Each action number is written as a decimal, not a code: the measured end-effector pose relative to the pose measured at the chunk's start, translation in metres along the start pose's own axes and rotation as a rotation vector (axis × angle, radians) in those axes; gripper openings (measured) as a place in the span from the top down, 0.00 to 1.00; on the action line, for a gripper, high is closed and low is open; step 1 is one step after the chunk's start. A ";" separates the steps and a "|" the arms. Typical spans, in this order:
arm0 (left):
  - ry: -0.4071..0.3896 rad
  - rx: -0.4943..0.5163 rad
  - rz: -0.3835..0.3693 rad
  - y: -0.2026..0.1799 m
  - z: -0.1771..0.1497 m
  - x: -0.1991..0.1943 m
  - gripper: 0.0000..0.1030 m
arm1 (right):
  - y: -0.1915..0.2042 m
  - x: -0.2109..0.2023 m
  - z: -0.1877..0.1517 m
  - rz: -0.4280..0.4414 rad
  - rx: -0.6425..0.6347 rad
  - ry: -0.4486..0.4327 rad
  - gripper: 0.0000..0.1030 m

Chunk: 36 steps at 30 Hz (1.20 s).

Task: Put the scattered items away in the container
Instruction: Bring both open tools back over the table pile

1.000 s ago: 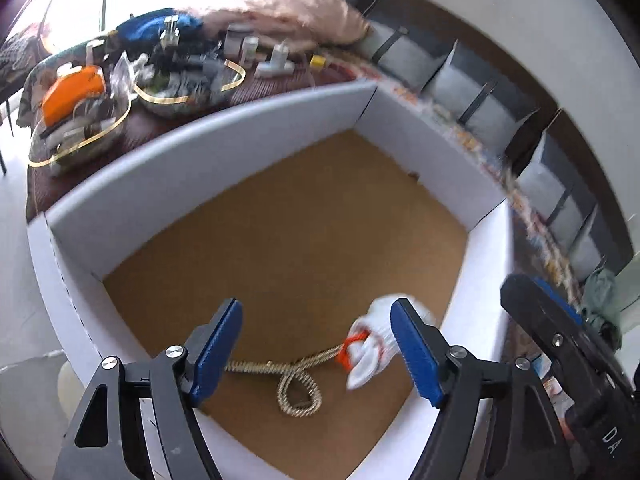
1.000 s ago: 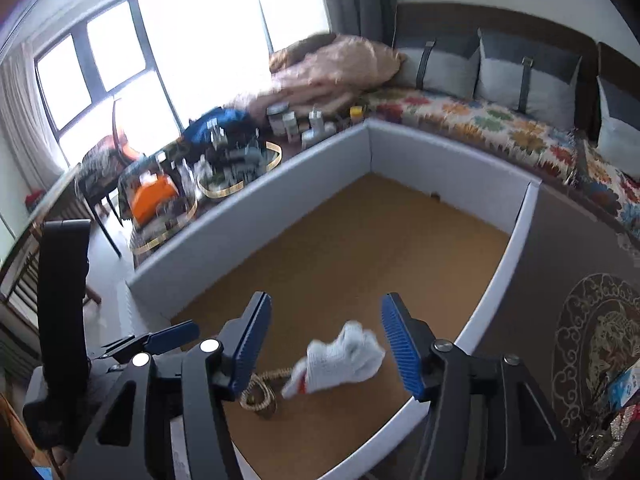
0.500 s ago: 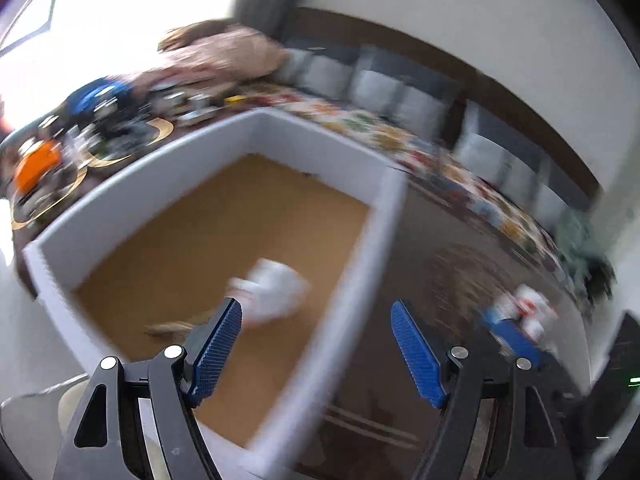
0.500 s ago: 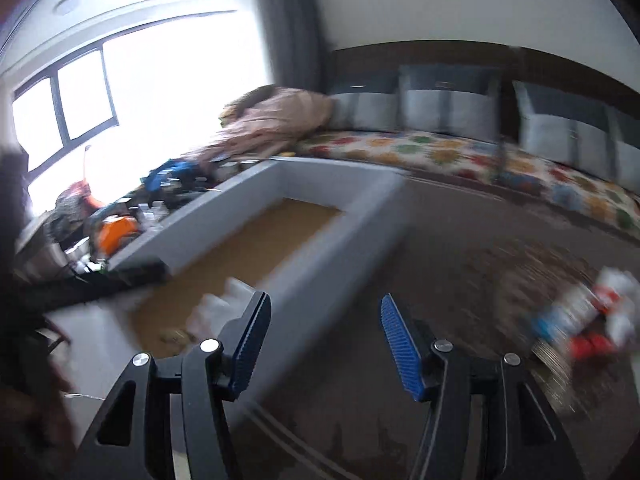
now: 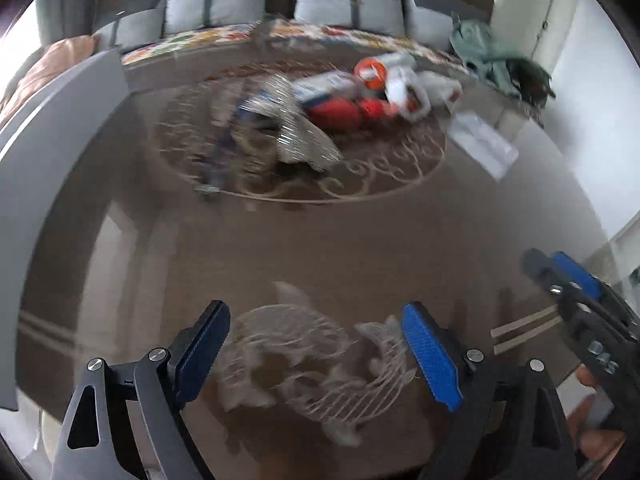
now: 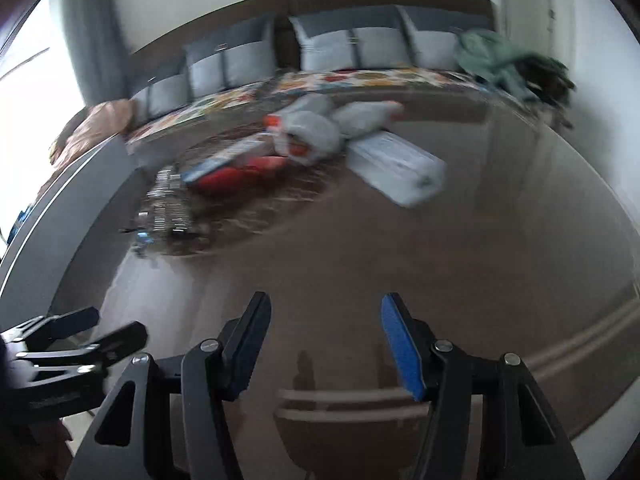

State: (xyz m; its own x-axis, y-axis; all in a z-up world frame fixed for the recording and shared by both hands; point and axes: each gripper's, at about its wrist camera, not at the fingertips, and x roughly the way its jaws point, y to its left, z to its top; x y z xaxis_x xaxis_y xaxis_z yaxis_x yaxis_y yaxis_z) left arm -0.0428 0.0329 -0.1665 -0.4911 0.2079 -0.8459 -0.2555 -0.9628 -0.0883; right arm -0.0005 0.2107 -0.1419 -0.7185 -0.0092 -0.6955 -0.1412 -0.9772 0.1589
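A glossy brown desk (image 5: 328, 248) with pale scroll and fish patterns fills both views. Behind it, at twelve o'clock, runs a bench seat with a flowered cushion (image 6: 360, 78) and grey back pillows (image 5: 340, 4). A green garment (image 5: 484, 54) lies heaped at two o'clock, and a peach blanket (image 6: 92, 128) at ten o'clock.

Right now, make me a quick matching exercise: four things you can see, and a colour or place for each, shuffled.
Things:
1. left gripper
2. container
3. green cloth
4. flat white packet

Descriptions:
A. heaped at the sofa's right end
B. open, over a fish pattern
C. right of the scattered pile
D. grey wall at the left edge

Pairs: 1-B, 2-D, 3-A, 4-C
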 end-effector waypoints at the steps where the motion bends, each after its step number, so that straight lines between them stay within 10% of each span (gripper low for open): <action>1: 0.002 0.009 0.007 -0.004 -0.001 0.004 0.14 | -0.011 0.000 -0.002 -0.012 0.018 0.005 0.43; 10: 0.002 0.023 0.052 -0.012 -0.006 0.020 0.14 | -0.083 0.005 -0.020 -0.082 0.161 0.061 0.43; 13: -0.003 0.027 0.057 -0.013 -0.007 0.023 0.00 | -0.081 0.011 -0.021 -0.083 0.167 0.060 0.43; 36: -0.021 0.036 0.072 -0.015 -0.011 0.034 0.00 | -0.053 0.025 -0.025 -0.210 0.044 0.096 0.32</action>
State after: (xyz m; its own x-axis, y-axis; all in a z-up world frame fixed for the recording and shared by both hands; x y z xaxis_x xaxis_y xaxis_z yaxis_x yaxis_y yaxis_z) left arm -0.0466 0.0529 -0.1998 -0.5264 0.1419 -0.8383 -0.2482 -0.9687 -0.0081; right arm 0.0067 0.2572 -0.1854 -0.6025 0.1715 -0.7795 -0.3119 -0.9496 0.0321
